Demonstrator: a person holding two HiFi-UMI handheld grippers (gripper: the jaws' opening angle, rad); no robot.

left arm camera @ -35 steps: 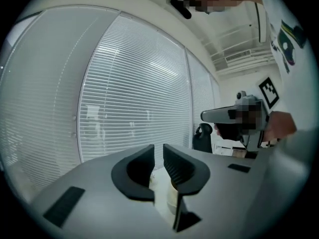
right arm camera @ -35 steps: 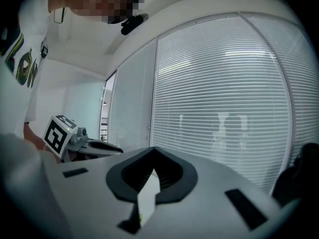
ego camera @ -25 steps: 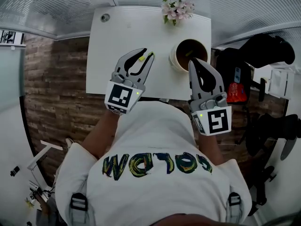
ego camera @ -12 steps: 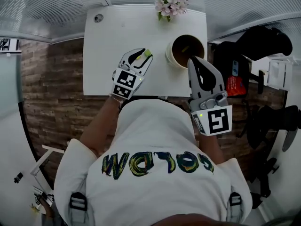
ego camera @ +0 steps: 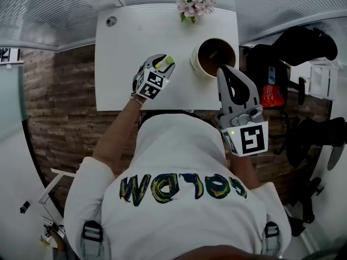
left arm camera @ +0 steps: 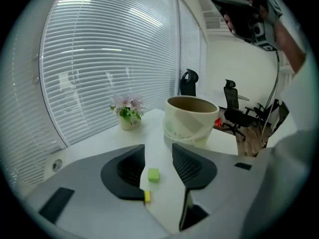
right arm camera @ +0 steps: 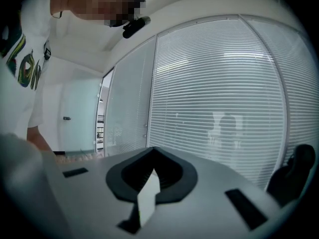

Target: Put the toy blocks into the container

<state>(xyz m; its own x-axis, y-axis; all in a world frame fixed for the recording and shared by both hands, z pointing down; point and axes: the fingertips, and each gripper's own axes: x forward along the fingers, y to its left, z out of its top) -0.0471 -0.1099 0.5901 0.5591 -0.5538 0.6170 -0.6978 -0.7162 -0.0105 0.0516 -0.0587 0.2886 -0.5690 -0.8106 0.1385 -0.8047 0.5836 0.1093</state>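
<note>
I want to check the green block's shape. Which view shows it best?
The left gripper view: the green block lies close and unobstructed on the white table. The head view shows it only as a small green speck; the right gripper view faces the blinds and misses it.

The container (ego camera: 216, 56) stood on the surface (ego camera: 124, 64), toward its right edge, about midway between the near and far sides. The flower pot (ego camera: 191, 4) stood at the far edge, behind the container and a little to its left. A round cable hole (ego camera: 111, 21) sat in the far left corner. Left of the container, the farther block (left arm camera: 153, 175) lay on the surface between the jaws of the left gripper (ego camera: 162, 64), which had just been opening, and touched neither. The nearer block (left arm camera: 147, 196) lay just beside the left jaw's inner edge. The right gripper (ego camera: 223, 70) hung before the container, at the near right. Office chairs (left arm camera: 235, 114) stood on the floor beyond the surface's right side.
</note>
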